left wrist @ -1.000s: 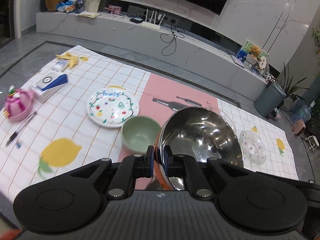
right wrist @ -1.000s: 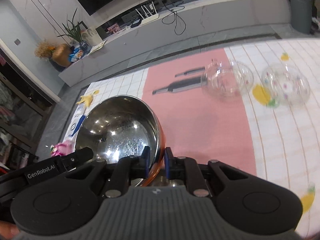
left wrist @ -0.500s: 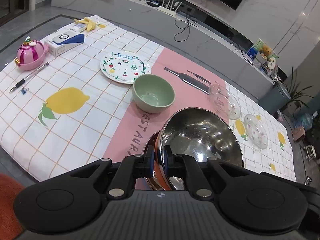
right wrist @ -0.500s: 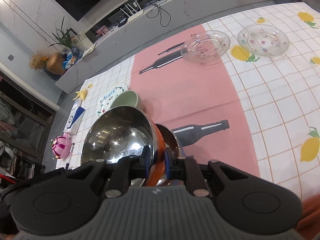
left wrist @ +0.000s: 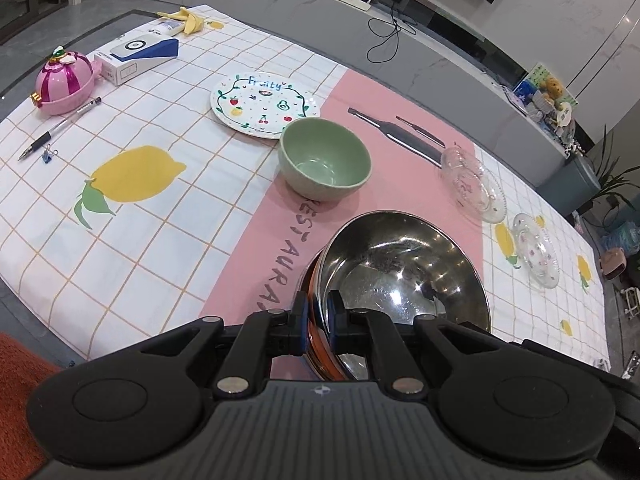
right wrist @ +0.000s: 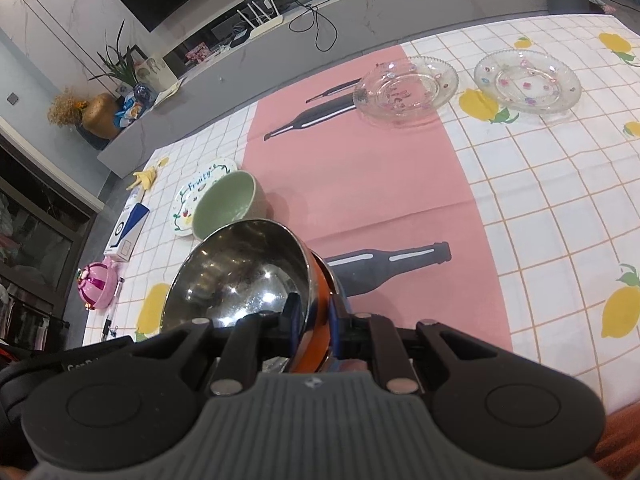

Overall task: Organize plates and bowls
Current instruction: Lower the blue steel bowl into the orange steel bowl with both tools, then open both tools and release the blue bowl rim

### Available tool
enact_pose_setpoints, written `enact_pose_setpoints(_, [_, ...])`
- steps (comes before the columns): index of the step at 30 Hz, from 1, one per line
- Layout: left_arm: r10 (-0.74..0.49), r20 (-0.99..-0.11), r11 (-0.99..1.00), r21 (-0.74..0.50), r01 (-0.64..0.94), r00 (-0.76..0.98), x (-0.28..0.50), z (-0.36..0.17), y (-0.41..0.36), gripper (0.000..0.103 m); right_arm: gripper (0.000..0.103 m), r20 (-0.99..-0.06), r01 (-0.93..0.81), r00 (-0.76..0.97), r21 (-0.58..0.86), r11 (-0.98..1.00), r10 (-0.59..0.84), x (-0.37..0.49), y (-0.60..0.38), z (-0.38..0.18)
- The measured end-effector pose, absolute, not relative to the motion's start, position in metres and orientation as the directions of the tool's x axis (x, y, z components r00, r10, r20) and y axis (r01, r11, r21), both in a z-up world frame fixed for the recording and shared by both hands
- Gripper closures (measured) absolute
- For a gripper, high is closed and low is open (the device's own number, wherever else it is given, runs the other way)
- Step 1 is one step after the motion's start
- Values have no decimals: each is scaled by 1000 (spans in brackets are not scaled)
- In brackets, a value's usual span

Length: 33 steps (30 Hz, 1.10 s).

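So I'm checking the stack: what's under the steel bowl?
Under the steel bowl an orange-sided bowl's rim shows, nested; beneath it lies pink cloth. The rest is covered.

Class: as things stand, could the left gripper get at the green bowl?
Probably not yet. The left gripper is shut on the steel bowl rim, as is the right gripper. The green bowl sits just ahead with nothing between, but the fingers are occupied.

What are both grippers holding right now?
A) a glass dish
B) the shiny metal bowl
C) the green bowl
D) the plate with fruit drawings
B: the left gripper and the right gripper are each shut on the rim of the shiny metal bowl, while the green bowl sits alone on the tablecloth.
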State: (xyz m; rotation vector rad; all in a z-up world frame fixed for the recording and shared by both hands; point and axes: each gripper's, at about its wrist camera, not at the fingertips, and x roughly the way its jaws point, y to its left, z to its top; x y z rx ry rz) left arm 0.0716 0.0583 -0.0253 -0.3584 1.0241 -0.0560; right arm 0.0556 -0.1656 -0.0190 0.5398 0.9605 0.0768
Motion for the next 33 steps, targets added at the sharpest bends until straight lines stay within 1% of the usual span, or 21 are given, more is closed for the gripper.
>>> enact_pose_setpoints(7, [-204, -829, 943, -309, -122, 521, 74, -27, 57, 92, 90, -768, 173, 569, 460, 871, 292, 58, -163, -24])
enact_pose_setpoints(11, [-214, -832, 939, -320, -127, 511, 74, -31, 59, 90, 90, -771, 172, 568, 453, 875, 287, 58, -162, -25])
enact_pose_setpoints(18, [-232, -825, 934, -338, -120, 515, 73, -33, 62, 89, 87, -769, 165, 573, 447, 879, 283, 57, -160, -26])
enact_pose_setpoints(20, [-236, -823, 931, -343, -120, 517, 73, -33, 63, 88, 84, -767, 162, 573, 452, 877, 289, 57, -160, -27])
enact_pose_setpoints(21, [-241, -821, 930, -348, -119, 518, 72, -32, 63, 84, 84, -766, 160, 573, 453, 877, 292, 57, -160, -26])
enact_pose_setpoints(22, [-244, -819, 929, -351, -116, 519, 72, -31, 63, 83, 81, -765, 157, 573, 455, 877, 294, 57, -161, -25])
enact_pose_setpoints(23, [-247, -816, 929, -353, -111, 522, 71, -29, 63, 81, 73, -763, 154, 574, 456, 876, 297, 56, -161, -24])
enact_pose_setpoints(25, [-252, -811, 929, -355, -102, 529, 70, -25, 64, 79, 69, -757, 147, 583, 455, 879, 294, 55, -163, -21])
enact_pose_setpoints(27, [-258, -803, 929, -360, -92, 537, 69, -20, 66, 76, 69, -754, 144, 592, 445, 884, 284, 54, -164, -17])
enact_pose_setpoints(33, [-264, -771, 935, -353, -43, 580, 71, 2, 71, 75, 67, -734, 119, 613, 453, 884, 294, 56, -165, -2])
